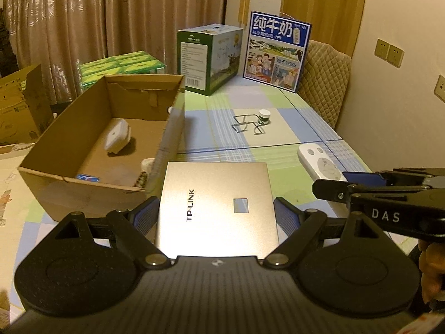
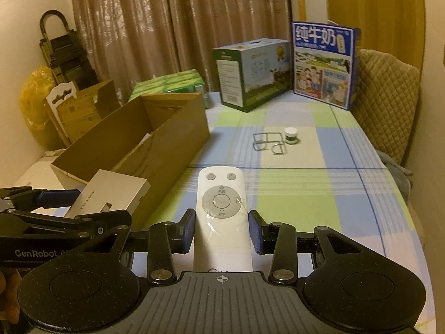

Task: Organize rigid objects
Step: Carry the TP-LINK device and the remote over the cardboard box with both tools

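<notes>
Left tool [image 1: 215,215] straddles the flat silver square TP-LINK box [image 1: 215,208], its blue pads at the box's two side edges; whether they press the box cannot be told. The box sits just beside the open brown cardboard carton [image 1: 91,186], at the carton's near right corner. Right tool [image 2: 221,235] has its fingers spread to either side of the white oblong remote control [image 2: 221,217]; a gap shows at the right pad, while contact at the left pad cannot be judged. The remote control lies flat on the blue, green and white checked tablecloth of the table [image 2: 319,194], to the right of the TP-LINK box.

Inside the carton rest a white rounded plastic device [image 1: 116,136], a small blue packet [image 1: 87,178] and a white cap-like item at the right wall. Farther along the table, a bent grey wire frame [image 2: 268,143] lies touching a small white-lidded jar [image 2: 291,135]. At the far edge stand a green-and-white printed milk carton [image 2: 250,73] and a blue milk box with Chinese lettering [image 2: 324,66].
</notes>
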The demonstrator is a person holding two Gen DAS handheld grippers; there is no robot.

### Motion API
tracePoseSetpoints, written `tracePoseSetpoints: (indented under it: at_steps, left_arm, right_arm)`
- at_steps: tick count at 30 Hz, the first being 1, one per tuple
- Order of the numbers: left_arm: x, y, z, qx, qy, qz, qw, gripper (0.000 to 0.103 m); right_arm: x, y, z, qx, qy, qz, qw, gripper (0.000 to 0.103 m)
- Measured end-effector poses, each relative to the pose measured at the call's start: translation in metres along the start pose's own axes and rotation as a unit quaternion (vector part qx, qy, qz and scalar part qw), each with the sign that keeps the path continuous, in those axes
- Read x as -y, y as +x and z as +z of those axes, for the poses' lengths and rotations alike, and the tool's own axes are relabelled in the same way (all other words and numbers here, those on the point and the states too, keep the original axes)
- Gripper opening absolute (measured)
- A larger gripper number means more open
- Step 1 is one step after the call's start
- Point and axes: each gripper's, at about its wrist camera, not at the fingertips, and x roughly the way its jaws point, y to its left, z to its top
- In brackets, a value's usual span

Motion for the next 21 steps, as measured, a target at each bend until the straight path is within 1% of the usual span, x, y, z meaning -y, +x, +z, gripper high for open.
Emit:
tracePoseSetpoints:
  at_steps: [5,11,17,21]
  left_arm:
    - [-0.015,-0.005,0.004,0.005,-0.006,0.003,1.0,0.085]
    - [-0.044,-0.013,0.016,0.017,-0.009,0.021,0.9996,0.085]
    - [-0.096,-0.018,0.033,0.027,-0.02,0.05,0.9982,0.085]
    - [-0.135,-0.013,0.048,0.026,-0.025,0.067,0.9971,0.085]
  right_arm:
    - [-0.015,0.01,0.008,-0.001,-0.013,0.012,1.0,0.038]
    - [-0.04,0.025,0.026,0.0,-0.028,0.036,0.999,0.038]
    - [-0.068,0.045,0.051,0.005,-0.041,0.061,0.997,0.037]
    - [-0.084,0.067,0.069,0.004,-0.046,0.074,0.996,0.037]
